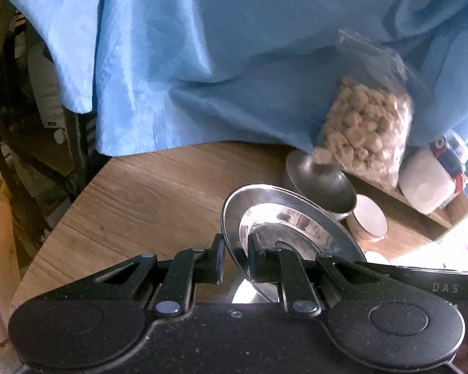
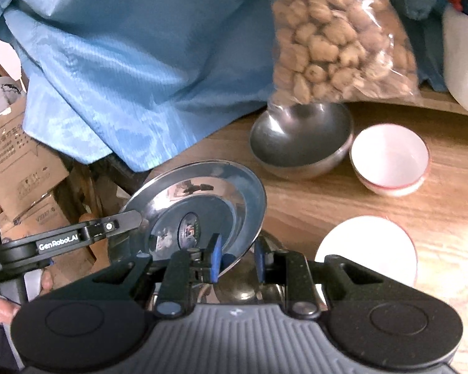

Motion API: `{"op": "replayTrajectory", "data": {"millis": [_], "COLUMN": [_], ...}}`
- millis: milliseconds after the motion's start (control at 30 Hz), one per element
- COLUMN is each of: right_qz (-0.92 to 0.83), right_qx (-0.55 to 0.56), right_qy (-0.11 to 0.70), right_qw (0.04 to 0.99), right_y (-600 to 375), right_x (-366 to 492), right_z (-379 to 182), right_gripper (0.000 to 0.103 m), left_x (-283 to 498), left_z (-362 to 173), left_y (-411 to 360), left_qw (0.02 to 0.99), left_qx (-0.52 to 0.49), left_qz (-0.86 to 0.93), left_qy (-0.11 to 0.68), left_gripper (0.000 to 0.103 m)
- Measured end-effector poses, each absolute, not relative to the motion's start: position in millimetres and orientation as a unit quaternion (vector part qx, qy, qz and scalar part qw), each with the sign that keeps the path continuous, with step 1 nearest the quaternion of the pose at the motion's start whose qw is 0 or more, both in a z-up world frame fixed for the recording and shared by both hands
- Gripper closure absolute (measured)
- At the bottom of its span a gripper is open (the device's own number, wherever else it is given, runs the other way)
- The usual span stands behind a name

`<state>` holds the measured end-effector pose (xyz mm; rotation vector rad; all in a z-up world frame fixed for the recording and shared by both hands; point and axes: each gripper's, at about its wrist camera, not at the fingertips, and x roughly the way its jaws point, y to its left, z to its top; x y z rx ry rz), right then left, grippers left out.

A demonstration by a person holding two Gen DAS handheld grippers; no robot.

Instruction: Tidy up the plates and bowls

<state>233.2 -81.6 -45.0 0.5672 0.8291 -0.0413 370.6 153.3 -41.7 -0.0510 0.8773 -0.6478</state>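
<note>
Left claw: the left gripper (image 1: 235, 263) is clamping the rim of the steel plate (image 1: 293, 218); its fingers are standing close together with the thin edge pinched between them.
Right claw: the right gripper (image 2: 237, 260) is taking the opposite rim of the same steel plate (image 2: 202, 205); the jaws are only a little apart, the left blue pad is touching the edge, and I cannot tell if the other pad is pressing.
Plate: it is shiny and round, with a wide flat rim and a mirror-like centre; both grippers are holding it tilted above the wooden table (image 2: 327, 205), over the table edge.
Bowls: a steel bowl (image 2: 299, 140) is standing on the table beyond the plate, and a white bowl with red line (image 2: 390, 159) is just beside it.
Another white dish (image 2: 368, 246): near the right gripper.
Around: a bag of nuts (image 2: 333, 37) is leaning over the steel bowl; a blue cloth (image 2: 124, 62) is hanging behind; cardboard boxes (image 2: 18, 162) are standing beside the table.
</note>
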Motion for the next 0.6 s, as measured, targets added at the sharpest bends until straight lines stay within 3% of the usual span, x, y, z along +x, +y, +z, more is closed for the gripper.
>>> {"op": "replayTrajectory", "data": {"millis": [600], "right_qz": [0.019], "right_qx": [0.226], "right_qy": [0.439], "right_qw": [0.869], "right_y": [-75], "right_x": [211], "right_z": [-46], "right_gripper": [0.075], "left_x": [341], "left_z": [-54], "left_y": [149], "left_qw": [0.844], "left_qx": [0.006], "left_qz": [-0.297], "left_qy": [0.447], "left_gripper": [0.085]}}
